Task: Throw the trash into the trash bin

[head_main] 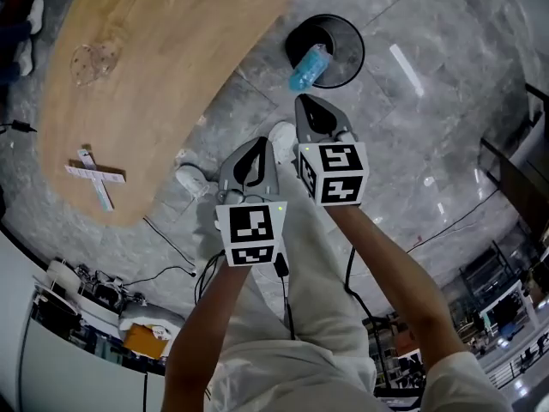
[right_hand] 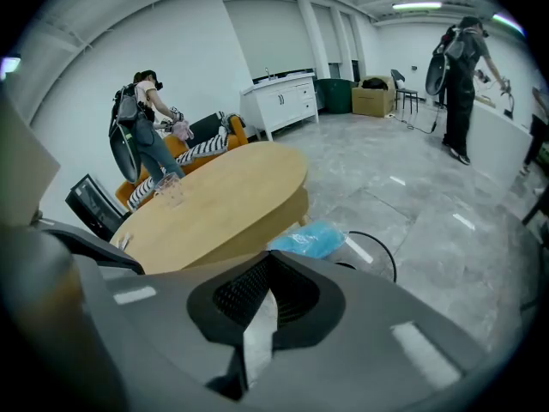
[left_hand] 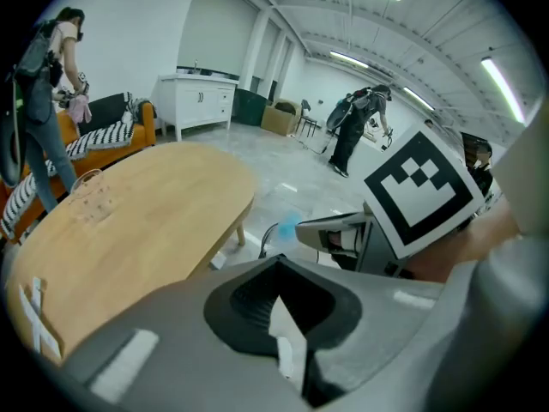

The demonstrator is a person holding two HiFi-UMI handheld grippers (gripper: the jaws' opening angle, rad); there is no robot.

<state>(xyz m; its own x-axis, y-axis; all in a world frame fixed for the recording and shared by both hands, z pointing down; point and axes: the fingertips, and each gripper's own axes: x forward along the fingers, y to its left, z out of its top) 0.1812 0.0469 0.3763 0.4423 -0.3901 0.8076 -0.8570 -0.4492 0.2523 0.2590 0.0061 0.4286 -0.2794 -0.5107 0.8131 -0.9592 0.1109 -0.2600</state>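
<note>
My right gripper (head_main: 307, 99) is shut on a crumpled blue plastic wrapper (head_main: 309, 67), which hangs past its tips over the near rim of the round black trash bin (head_main: 352, 37) on the grey floor. In the right gripper view the wrapper (right_hand: 309, 239) lies just beyond the closed jaws (right_hand: 268, 256), with the bin's rim (right_hand: 382, 247) behind it. My left gripper (head_main: 257, 142) hovers beside and a little behind the right one, shut with nothing in it (left_hand: 279, 260). From the left gripper view the right gripper (left_hand: 304, 232) shows with the blue wrapper (left_hand: 287, 226) at its tip.
An oval wooden table (head_main: 154, 50) stands left of the bin, bearing a clear plastic piece (head_main: 90, 63) and crossed white strips (head_main: 96, 177). Cables (head_main: 167, 239) run over the floor by my shoes (head_main: 193, 178). People stand far off by a sofa (right_hand: 141, 127) and at the right (right_hand: 459, 75).
</note>
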